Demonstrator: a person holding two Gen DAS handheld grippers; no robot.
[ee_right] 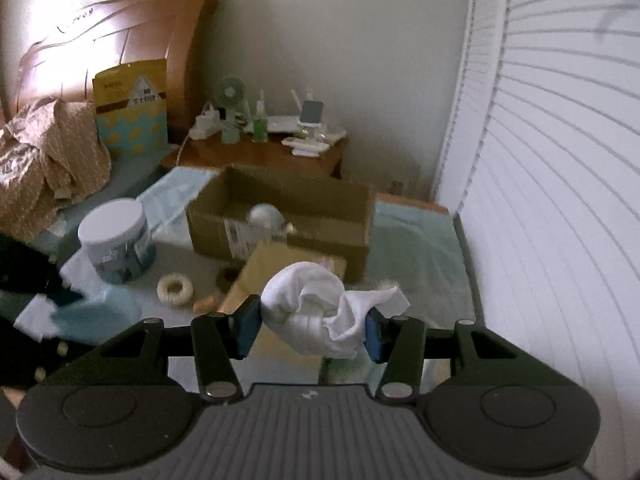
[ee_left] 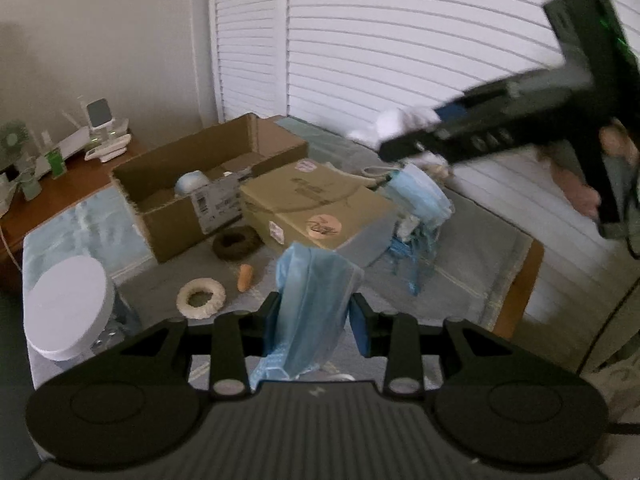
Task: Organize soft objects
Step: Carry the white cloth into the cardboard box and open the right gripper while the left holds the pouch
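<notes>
Your left gripper (ee_left: 314, 314) is clamped on a light blue face mask (ee_left: 310, 308), which hangs crumpled between the blue pads at the lower centre of the left wrist view, above the bed (ee_left: 472, 248). Your right gripper (ee_right: 312, 326) is closed around a bundled white cloth (ee_right: 320, 312), pinched between its pads at the centre of the right wrist view, with one corner of the cloth sticking out to the right. In the left wrist view that same gripper shows blurred at the upper right of the frame, the white cloth at its tip, held above a heap of blue masks (ee_left: 420, 196). Below and left of that heap, at mid-frame, lies a closed cardboard box (ee_left: 316, 208) with stickers on its top. Just behind it, toward the upper left, stands an open cardboard box (ee_left: 208, 176) with a pale rounded object (ee_left: 192, 182) inside. In front of the boxes, on the bed cover, lie a dark ring (ee_left: 236, 242), a cream ring (ee_left: 201, 297) and a small orange piece (ee_left: 245, 278) between them. At the left edge of the frame stands a jar with a white lid (ee_left: 68, 312). At the upper left, a wooden nightstand (ee_left: 72, 188) carries a small fan (ee_left: 14, 138), bottles and white devices. In the right wrist view a wooden headboard (ee_right: 116, 32) fills the upper left, with a patterned brown cloth (ee_right: 52, 156) heaped below it.
</notes>
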